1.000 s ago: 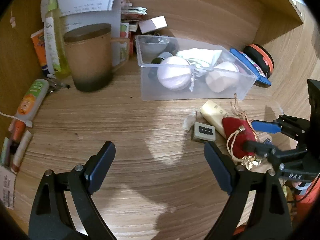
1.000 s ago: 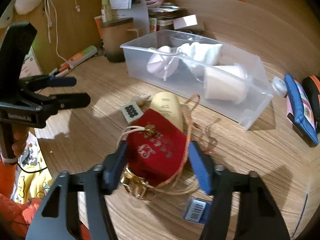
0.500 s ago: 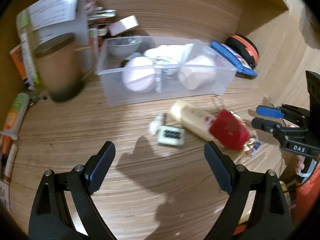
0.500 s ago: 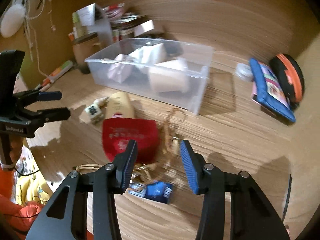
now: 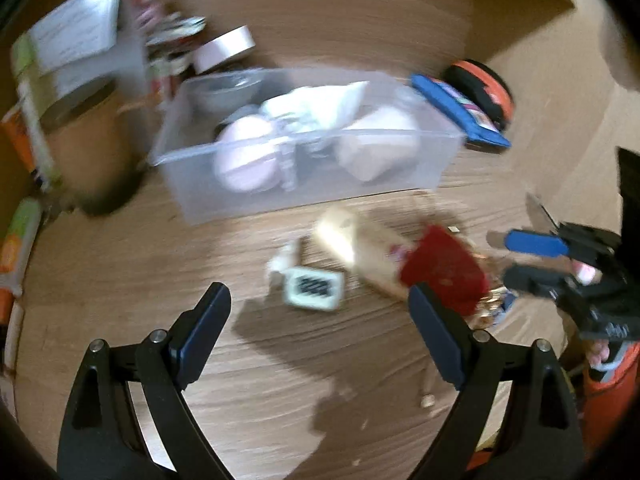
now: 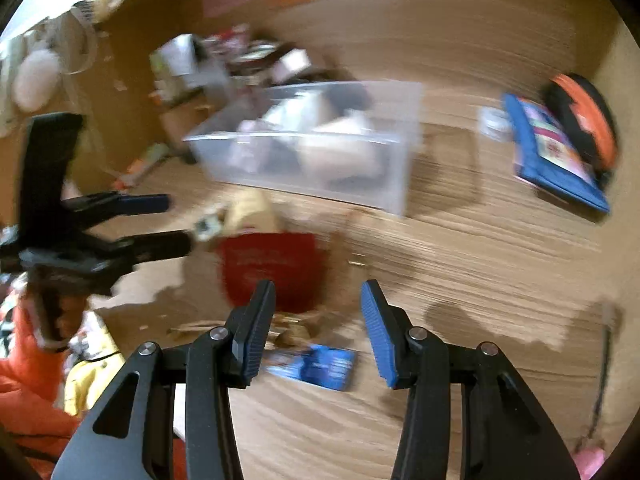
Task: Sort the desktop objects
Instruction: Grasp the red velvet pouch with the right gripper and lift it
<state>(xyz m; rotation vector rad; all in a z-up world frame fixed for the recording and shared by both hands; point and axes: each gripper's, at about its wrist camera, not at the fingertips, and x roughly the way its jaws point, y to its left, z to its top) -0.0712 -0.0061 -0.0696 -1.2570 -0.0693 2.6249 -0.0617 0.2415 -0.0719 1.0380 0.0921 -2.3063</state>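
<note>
A clear plastic bin [image 5: 304, 168] holding white and pink bundles stands on the wooden desk; it also shows in the right wrist view [image 6: 316, 152]. In front of it lie a red pouch [image 5: 444, 272], a cream tube [image 5: 360, 248] and a small white tile with black dots [image 5: 314, 289]. My left gripper [image 5: 320, 336] is open and empty, just short of the tile. My right gripper [image 6: 318, 332] is open and empty, above the near edge of the red pouch [image 6: 276, 272] and a blue card [image 6: 320, 366]. Both views are blurred.
A brown mug [image 5: 88, 152], papers and tubes crowd the back left. A blue pouch [image 6: 556, 152] and an orange-black round case [image 6: 580, 120] lie at the right by the wall. The other gripper shows in each view, the right one [image 5: 536, 256] and the left one [image 6: 152, 224].
My right gripper let go of the red pouch, narrowed its gap and drew back to the right. My left gripper moved right and forward toward the tile.
</note>
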